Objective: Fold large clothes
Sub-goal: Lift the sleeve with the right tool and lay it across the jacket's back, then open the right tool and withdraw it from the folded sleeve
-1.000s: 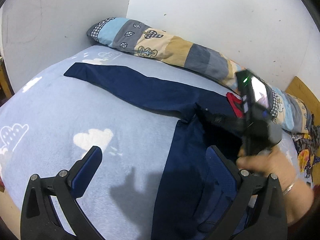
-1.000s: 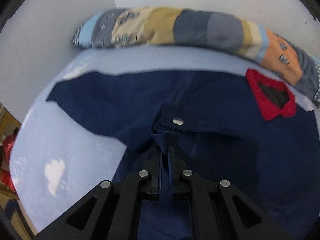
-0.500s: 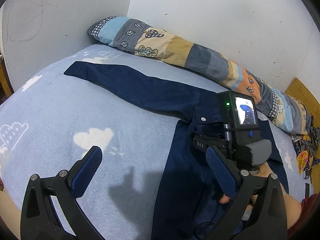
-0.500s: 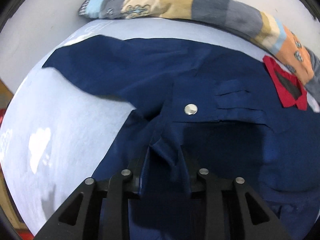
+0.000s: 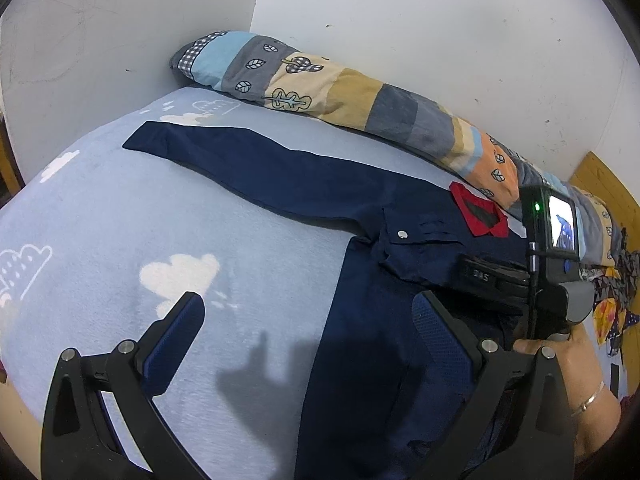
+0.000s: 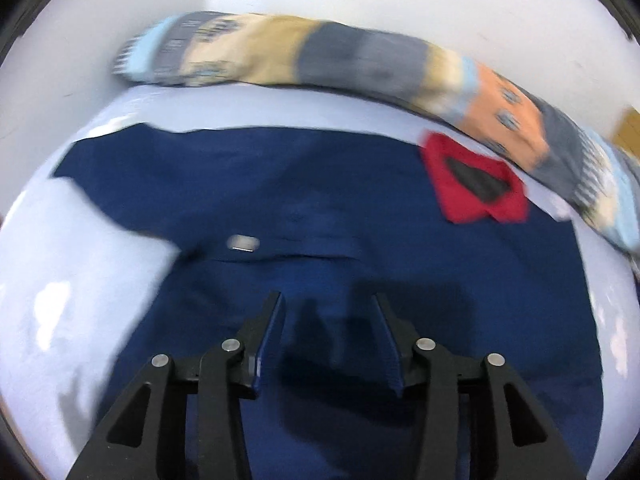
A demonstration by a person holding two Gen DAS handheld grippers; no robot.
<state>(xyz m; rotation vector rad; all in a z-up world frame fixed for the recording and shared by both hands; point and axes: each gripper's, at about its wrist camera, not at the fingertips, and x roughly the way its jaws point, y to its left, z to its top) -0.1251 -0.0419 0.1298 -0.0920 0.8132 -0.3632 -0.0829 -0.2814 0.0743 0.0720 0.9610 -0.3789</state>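
The navy jacket (image 5: 360,320) lies flat on the bed (image 5: 100,220), spreading out ahead of both tongs, one sleeve (image 5: 240,164) stretched away to the far left, red collar (image 5: 478,214) at the far right against the patchwork bolster (image 5: 360,96) along the wall.

Left tongs (image 5: 308,316) spread wide, nothing between them: the left finger hangs over bare blue bedding with its white clouds, the right finger over the jacket's edge.

Right tongs (image 6: 328,320) have just been opening; they stand apart now with only flat cloth below them, and no fold is pinched. The picture is smeared by motion, so the snap button (image 6: 242,242) just ahead and left of them shows as a streak.

No containers in sight, nothing held in anything.

The left view gives what the right cannot: the right tongs' whole body, with lit screen (image 5: 562,226) and green lamp, gripped by a hand (image 5: 560,348) with a bracelet at the wrist, plus the crisp chest pocket flap (image 5: 420,236) and some patterned cloth (image 5: 616,292) at the far right. The right view alone shows the collar's dark lining (image 6: 476,180) head-on.
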